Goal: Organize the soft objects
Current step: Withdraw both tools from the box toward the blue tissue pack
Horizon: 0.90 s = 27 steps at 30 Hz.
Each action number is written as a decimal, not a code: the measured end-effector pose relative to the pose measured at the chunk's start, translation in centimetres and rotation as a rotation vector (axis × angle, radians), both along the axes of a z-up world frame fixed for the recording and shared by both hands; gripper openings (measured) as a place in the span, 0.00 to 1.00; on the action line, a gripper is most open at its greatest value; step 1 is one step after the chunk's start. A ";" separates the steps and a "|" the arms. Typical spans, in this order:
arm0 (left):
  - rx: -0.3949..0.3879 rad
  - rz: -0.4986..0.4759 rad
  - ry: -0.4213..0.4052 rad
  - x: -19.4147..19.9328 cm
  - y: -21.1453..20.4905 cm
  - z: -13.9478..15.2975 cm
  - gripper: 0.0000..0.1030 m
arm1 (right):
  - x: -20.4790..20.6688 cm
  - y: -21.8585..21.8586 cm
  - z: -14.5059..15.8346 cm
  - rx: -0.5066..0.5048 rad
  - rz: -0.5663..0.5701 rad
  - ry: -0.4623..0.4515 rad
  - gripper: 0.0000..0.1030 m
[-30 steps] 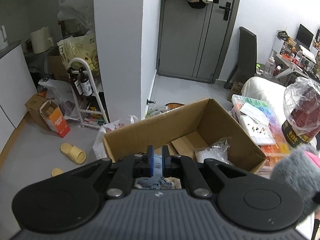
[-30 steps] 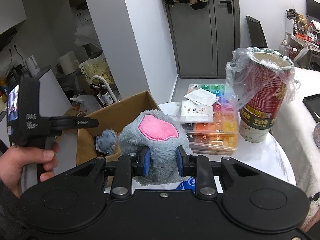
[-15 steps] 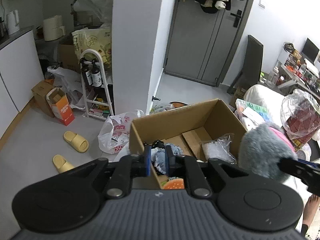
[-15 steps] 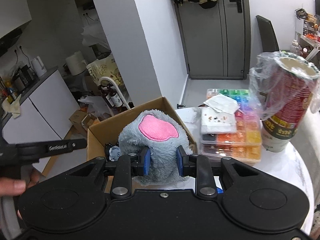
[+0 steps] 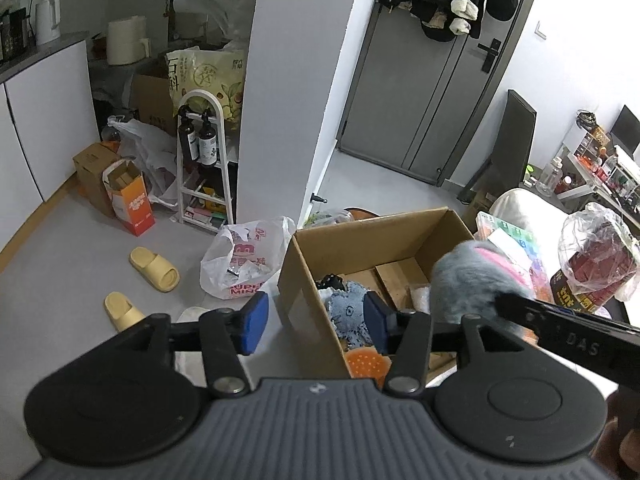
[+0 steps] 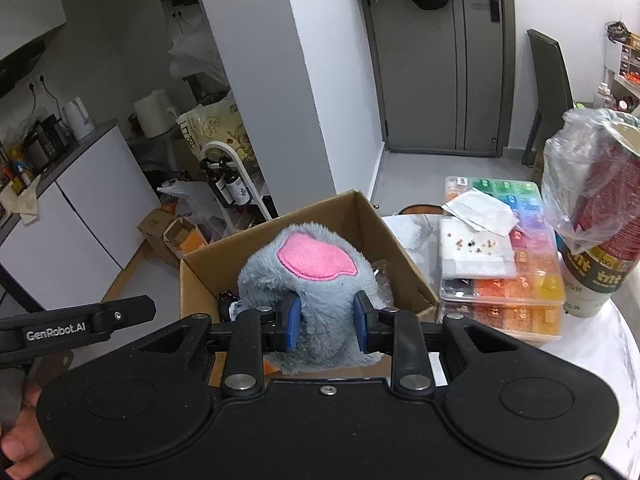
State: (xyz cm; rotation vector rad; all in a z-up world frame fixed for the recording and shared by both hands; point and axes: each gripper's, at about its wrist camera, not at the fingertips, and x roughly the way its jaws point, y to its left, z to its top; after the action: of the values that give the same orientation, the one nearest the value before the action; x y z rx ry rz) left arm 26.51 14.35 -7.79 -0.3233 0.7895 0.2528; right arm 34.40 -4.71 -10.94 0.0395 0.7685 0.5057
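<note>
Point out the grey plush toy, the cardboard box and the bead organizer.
grey plush toy (image 6: 316, 258): right wrist view, pink patch.
cardboard box (image 6: 396, 248): right wrist view, right wall.
bead organizer (image 6: 520, 292): right wrist view, orange compartments.

Fuzzy grey plush toy (image 6: 312, 280) with a smooth pink cloth patch; matt brown corrugated cardboard box (image 6: 384, 224); glossy translucent plastic bead case (image 6: 520, 280); crinkled clear plastic film over a printed paper cup (image 6: 600, 240).

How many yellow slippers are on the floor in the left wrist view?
2. One slipper lies on the grey floor left of the white plastic bag; the other slipper is nearer the camera, just above the left gripper's body. Clutter could hide more.
</note>
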 end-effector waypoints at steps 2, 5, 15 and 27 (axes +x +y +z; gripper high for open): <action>-0.011 0.002 -0.002 -0.1 0.0 0.1 0.52 | -0.1 -0.4 0.2 0.030 0.001 0.008 0.54; -0.006 -0.007 -0.002 -0.3 -0.4 0.2 0.55 | -0.5 -1.4 0.7 0.041 -0.018 -0.011 0.62; 0.019 -0.052 0.003 -1.1 -2.3 0.6 0.77 | -2.4 -4.9 0.7 0.041 -0.031 0.031 0.65; 0.065 -0.114 0.015 -1.9 -5.4 1.1 0.95 | -5.2 -8.9 0.9 0.017 -0.055 0.042 0.83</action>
State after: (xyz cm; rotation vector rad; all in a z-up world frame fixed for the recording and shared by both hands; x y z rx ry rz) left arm 24.57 8.96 -6.71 -0.2148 0.8104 0.1731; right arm 29.22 -13.59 -10.01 0.0873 0.8025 0.4600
